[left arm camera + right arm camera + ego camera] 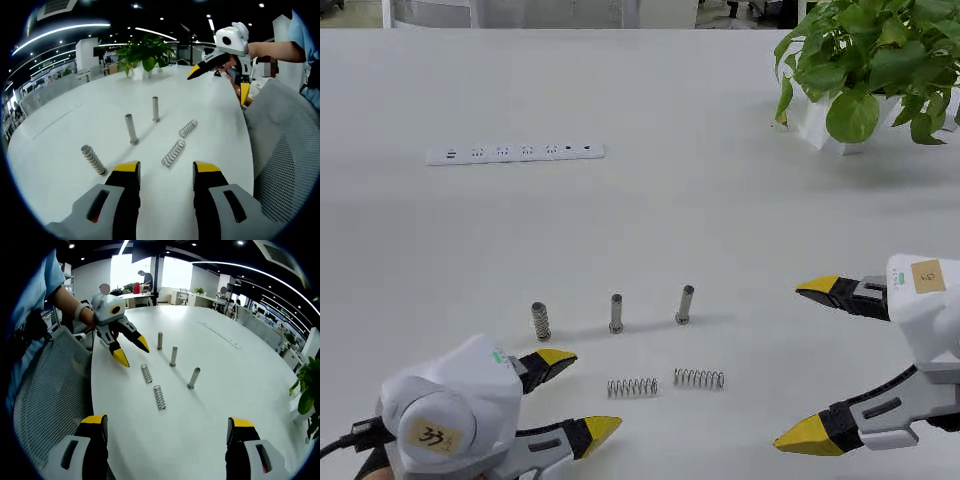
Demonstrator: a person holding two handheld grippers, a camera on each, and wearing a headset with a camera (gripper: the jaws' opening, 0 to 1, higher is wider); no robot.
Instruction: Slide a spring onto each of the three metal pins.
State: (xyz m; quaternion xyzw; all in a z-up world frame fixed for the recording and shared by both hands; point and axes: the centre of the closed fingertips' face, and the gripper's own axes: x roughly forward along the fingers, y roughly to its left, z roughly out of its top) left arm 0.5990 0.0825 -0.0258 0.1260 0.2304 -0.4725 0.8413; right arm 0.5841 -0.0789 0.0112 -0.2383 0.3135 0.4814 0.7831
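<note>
Three metal pins stand in a row on the white table. The left pin (541,320) (93,159) (160,340) wears a spring. The middle pin (616,313) (131,128) (173,356) and right pin (684,304) (155,109) (193,378) are bare. Two loose springs lie in front of them: one (633,386) (173,152) (146,373) and another (699,378) (188,128) (159,396). My left gripper (578,393) (166,169) is open, just near-left of the first loose spring. My right gripper (807,363) (167,423) is open wide, off to the right of the springs.
A white power strip (515,153) lies at the far left of the table. A potted plant (870,70) stands at the far right corner. A mesh chair (50,395) sits at the near table edge. Bare tabletop (650,220) lies behind the pins.
</note>
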